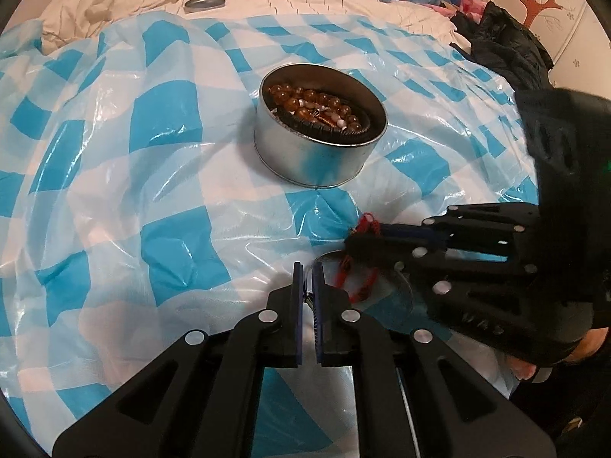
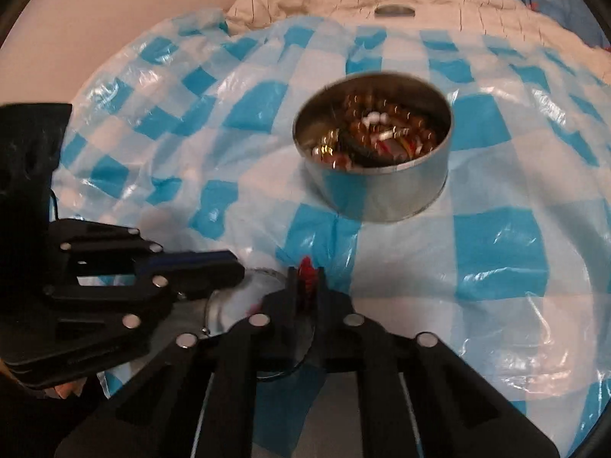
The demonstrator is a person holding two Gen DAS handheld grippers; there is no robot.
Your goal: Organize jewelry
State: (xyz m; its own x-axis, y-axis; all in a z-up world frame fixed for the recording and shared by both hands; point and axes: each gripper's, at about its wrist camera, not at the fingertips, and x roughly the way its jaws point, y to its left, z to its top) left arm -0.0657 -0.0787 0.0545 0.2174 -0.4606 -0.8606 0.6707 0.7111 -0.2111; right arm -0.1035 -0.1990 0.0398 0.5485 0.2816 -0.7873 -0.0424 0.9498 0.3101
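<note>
A round metal tin [image 1: 320, 145] [image 2: 376, 187] holding amber bead strings stands open on the checked sheet. Nearer to me lies a clear round dish [image 1: 385, 292] [image 2: 244, 297]. My left gripper [image 1: 307, 273] [image 2: 238, 267] is shut on the dish's rim. A red cord bracelet [image 1: 361, 280] [image 2: 305, 269] hangs over the dish, one end pinched in my right gripper [image 1: 353, 236] [image 2: 305, 273], which is shut on it. In the right wrist view only a red tuft shows between the fingers; the rest of the cord is hidden.
A blue-and-white checked plastic sheet [image 1: 172, 191] covers a soft bed and is wrinkled. The tin's lid [image 1: 204, 3] [image 2: 393, 10] lies on the cream quilt at the back. A black garment [image 1: 504, 45] sits at the far right.
</note>
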